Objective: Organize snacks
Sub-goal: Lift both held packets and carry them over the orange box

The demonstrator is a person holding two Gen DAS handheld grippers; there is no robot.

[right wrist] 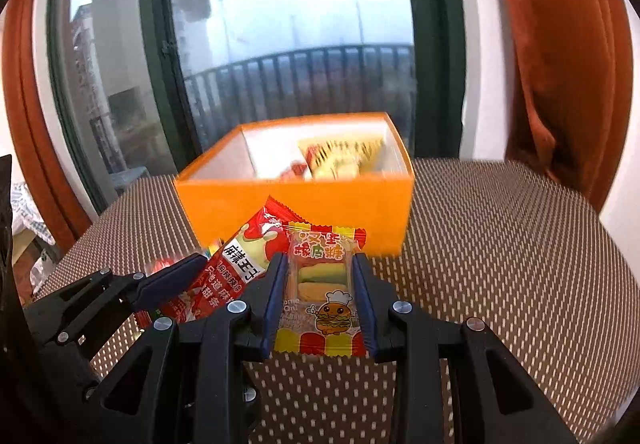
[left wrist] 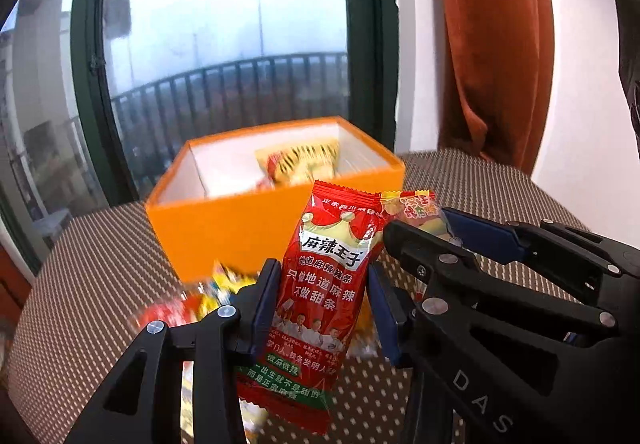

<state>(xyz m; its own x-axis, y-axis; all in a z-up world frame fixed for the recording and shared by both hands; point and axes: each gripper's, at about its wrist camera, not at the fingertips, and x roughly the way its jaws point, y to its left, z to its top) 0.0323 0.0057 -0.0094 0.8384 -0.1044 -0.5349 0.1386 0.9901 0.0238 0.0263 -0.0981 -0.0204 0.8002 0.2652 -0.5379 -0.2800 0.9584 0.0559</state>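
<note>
My left gripper (left wrist: 320, 308) is shut on a red spicy-strip packet (left wrist: 324, 292), held upright above the table. My right gripper (right wrist: 320, 304) is shut on a clear burger-gummy packet (right wrist: 320, 304) with red and yellow ends. The two grippers are side by side, just in front of the orange box (left wrist: 224, 224), which also shows in the right wrist view (right wrist: 296, 208). The box is open and holds a yellow snack bag (right wrist: 340, 158) and something red. The right gripper (left wrist: 448, 240) with the gummy packet (left wrist: 408, 206) shows in the left wrist view. The left gripper (right wrist: 192, 284) with the red packet (right wrist: 236, 272) shows in the right wrist view.
A few loose snacks (left wrist: 208, 300) lie blurred on the brown dotted tablecloth (right wrist: 500, 264) below my left gripper. Behind the box is a dark-framed window (right wrist: 280, 24) with a balcony railing. Orange curtains (right wrist: 560, 44) hang at the sides.
</note>
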